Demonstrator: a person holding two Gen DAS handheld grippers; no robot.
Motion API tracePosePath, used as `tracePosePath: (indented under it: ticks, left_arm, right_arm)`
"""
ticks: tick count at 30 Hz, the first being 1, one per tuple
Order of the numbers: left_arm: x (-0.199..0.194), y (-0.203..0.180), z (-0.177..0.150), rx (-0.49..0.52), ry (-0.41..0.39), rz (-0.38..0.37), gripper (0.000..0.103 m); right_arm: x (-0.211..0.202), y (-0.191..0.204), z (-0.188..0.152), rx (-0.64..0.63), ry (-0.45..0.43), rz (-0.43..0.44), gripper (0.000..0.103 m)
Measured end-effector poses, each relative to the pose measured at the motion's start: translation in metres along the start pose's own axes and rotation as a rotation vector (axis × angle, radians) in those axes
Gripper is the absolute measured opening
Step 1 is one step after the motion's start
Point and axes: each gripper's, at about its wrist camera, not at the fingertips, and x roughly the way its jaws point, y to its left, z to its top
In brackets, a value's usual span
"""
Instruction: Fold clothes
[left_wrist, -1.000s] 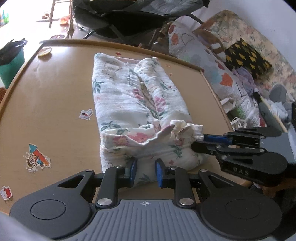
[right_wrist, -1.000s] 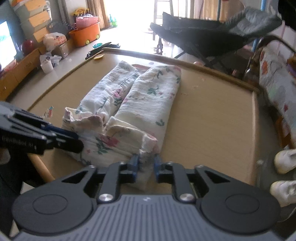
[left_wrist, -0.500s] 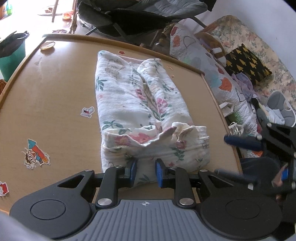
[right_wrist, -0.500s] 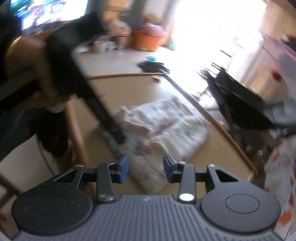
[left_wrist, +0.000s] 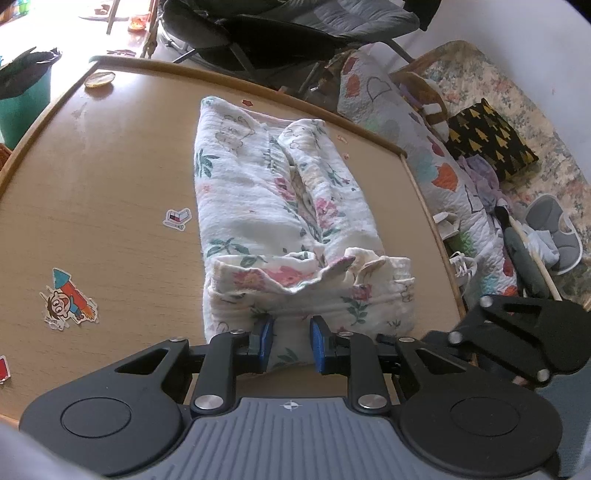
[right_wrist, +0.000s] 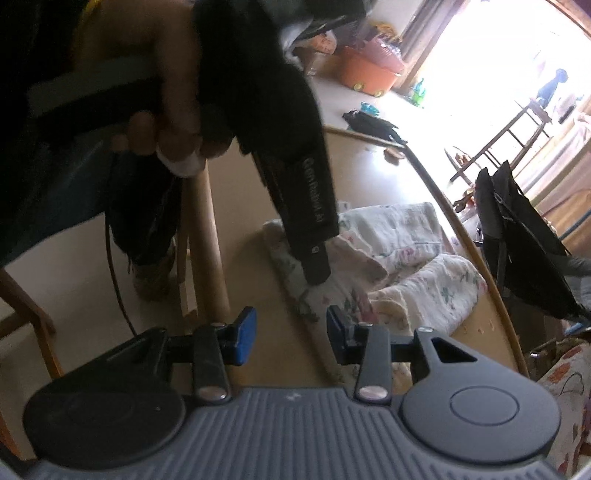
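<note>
The floral garment (left_wrist: 280, 229) lies on the desk (left_wrist: 110, 192), already folded into a long strip. Its long axis runs straight away from my left tongs (left_wrist: 291, 343) toward the desk's far rim, with the near end doubled back into a thick cuff at the near edge. That near end is where my left tongs sit: the blue pads (left_wrist: 264, 341) stand on either side of a fold of the cloth at the garment's near hem, and I judge them clamped on it, the jaws only narrowly apart with fabric filling the gap.

My right tongs (right_wrist: 290, 334) are off the garment, to its right-hand near corner and out past the desk's edge. Their jaws have just been opening; they now stand apart with nothing between them, the garment only showing beyond the gap. So the left hand is the nearer one and the only one with a hold. From the right tongs the garment lies ahead and slightly right, its length running away toward the far rim. I judge the right must come back to the near corner beside the left before the near end can be carried over toward the far end.

Readable writing: pale lettering runs along the left tool's black arm in the right wrist view, too blurred to spell out. The stickers (left_wrist: 68, 301) left of the garment carry pictures, no legible words.
</note>
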Motion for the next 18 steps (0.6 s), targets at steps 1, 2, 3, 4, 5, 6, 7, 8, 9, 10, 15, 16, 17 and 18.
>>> tracePosePath:
  ticks: [1, 2, 3, 4, 5, 6, 7, 8, 9, 10, 15, 16, 17, 18]
  left_arm:
    - [0.000, 0.000, 0.000, 0.000, 0.000, -0.001, 0.027]
    - [0.000, 0.001, 0.000, 0.000, -0.001, -0.003, 0.027]
    - [0.000, 0.001, 0.000, -0.001, -0.003, -0.005, 0.027]
    - [0.000, 0.002, 0.000, -0.004, -0.005, -0.007, 0.027]
    - [0.001, 0.002, -0.001, -0.007, -0.007, -0.010, 0.027]
    - [0.001, 0.003, -0.001, -0.010, -0.009, -0.012, 0.027]
    - [0.001, 0.003, -0.001, -0.012, -0.009, -0.013, 0.027]
    - [0.001, 0.004, -0.001, -0.014, -0.009, -0.013, 0.027]
    - [0.001, 0.004, -0.001, -0.016, -0.009, -0.013, 0.027]
    - [0.001, 0.004, 0.000, -0.017, -0.008, -0.013, 0.027]
    - [0.002, 0.004, 0.000, -0.022, -0.009, -0.016, 0.027]
    - [0.002, 0.005, 0.000, -0.023, -0.009, -0.018, 0.027]
    - [0.002, 0.005, 0.001, -0.023, -0.009, -0.020, 0.027]
    - [0.002, 0.006, 0.001, -0.024, -0.008, -0.022, 0.027]
  right_arm:
    - [0.003, 0.001, 0.001, -0.011, 0.005, 0.000, 0.041]
    - [0.005, 0.003, 0.001, -0.026, 0.005, -0.009, 0.041]
    - [0.007, 0.004, 0.002, -0.041, 0.003, -0.018, 0.041]
    - [0.009, 0.005, 0.003, -0.056, 0.001, -0.027, 0.041]
    - [0.009, 0.005, 0.004, -0.072, -0.003, -0.044, 0.041]
    - [0.009, 0.006, 0.005, -0.089, -0.008, -0.061, 0.041]
    - [0.009, 0.008, 0.006, -0.108, -0.013, -0.082, 0.041]
    - [0.010, 0.008, 0.007, -0.117, -0.009, -0.077, 0.041]
    - [0.011, 0.008, 0.007, -0.125, -0.005, -0.071, 0.041]
    - [0.013, 0.009, 0.008, -0.137, 0.003, -0.065, 0.040]
    - [0.019, 0.008, 0.011, -0.169, 0.015, -0.060, 0.040]
    - [0.020, 0.006, 0.012, -0.164, 0.016, -0.056, 0.040]
    - [0.020, 0.004, 0.012, -0.158, 0.016, -0.051, 0.040]
    - [0.021, 0.001, 0.012, -0.151, 0.017, -0.045, 0.039]
